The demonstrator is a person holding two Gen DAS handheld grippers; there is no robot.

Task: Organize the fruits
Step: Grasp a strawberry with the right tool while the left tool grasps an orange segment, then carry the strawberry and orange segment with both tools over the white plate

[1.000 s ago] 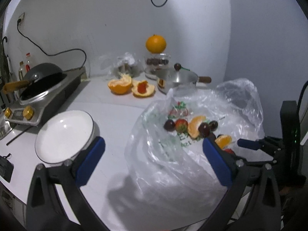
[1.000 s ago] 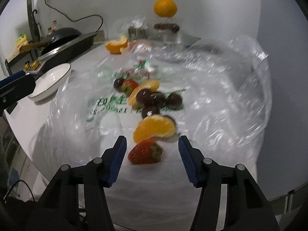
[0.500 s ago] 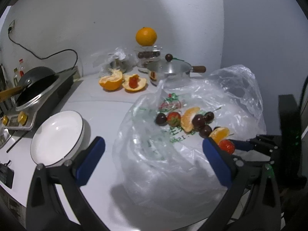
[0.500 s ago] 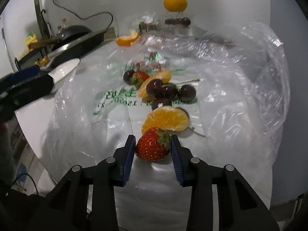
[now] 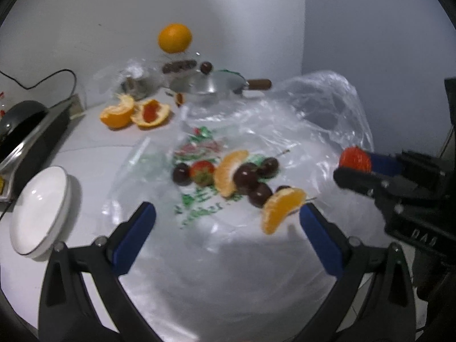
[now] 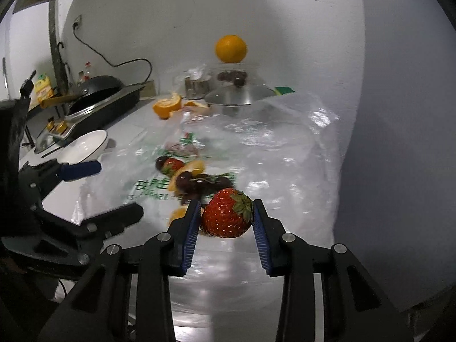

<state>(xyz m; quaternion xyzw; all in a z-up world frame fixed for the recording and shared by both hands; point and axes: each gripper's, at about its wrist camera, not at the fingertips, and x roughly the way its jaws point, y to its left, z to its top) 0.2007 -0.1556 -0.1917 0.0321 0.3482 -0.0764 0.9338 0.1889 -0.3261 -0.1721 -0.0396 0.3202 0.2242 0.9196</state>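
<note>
Strawberry clamped between right hand-held gripper pads, above plastic bag.

A white countertop carries all items and meets a pale wall at the rear. A clear plastic bag with green printing lies spread flat over the right portion of the surface. At the left edge sits an empty white plate with a thin dark rim. Behind the plate stands a black cooktop unit with a dark wok on top. Near the rear wall lie two opened orange peel halves, touching each other. Beside them to the right stands a steel saucepan with a lid and a brown handle. A crumpled plastic wrapper lies behind the peels.
</note>
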